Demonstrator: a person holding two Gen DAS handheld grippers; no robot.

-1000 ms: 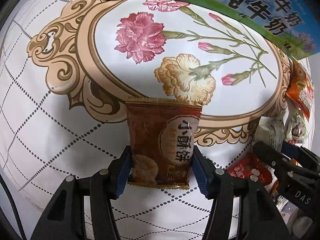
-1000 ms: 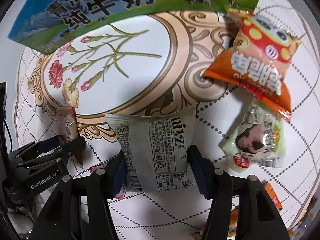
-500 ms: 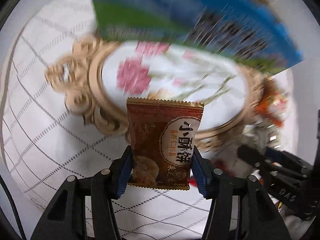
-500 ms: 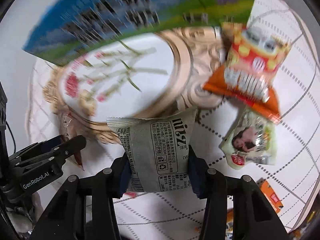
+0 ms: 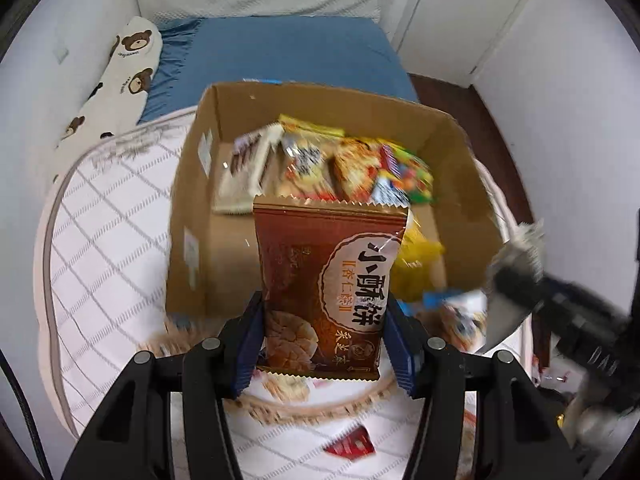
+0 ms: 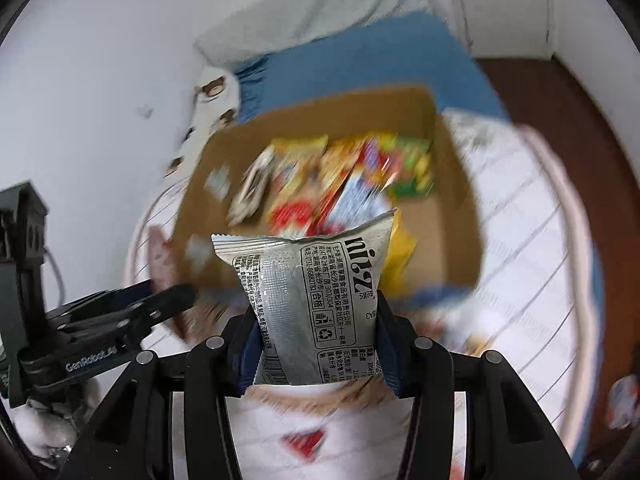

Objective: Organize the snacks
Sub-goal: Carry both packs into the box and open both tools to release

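From the left wrist, the left tool (image 5: 324, 340) is clenched on a brown foil biscuit packet (image 5: 326, 292), now lifted off the quilted white worktop (image 5: 104, 240) and aimed at the open brown cardboard box (image 5: 192, 216), already partly filled with snacks; a second ago it faced the flowered cloth. From the right wrist, blurred by motion, the right tool (image 6: 318, 340) grips a silver-grey printed snack pouch (image 6: 312, 300), likewise raised toward that box. Both packets look ready to drop in.

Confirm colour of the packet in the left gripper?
Brown packet, cream label; left wrist view shows it best.
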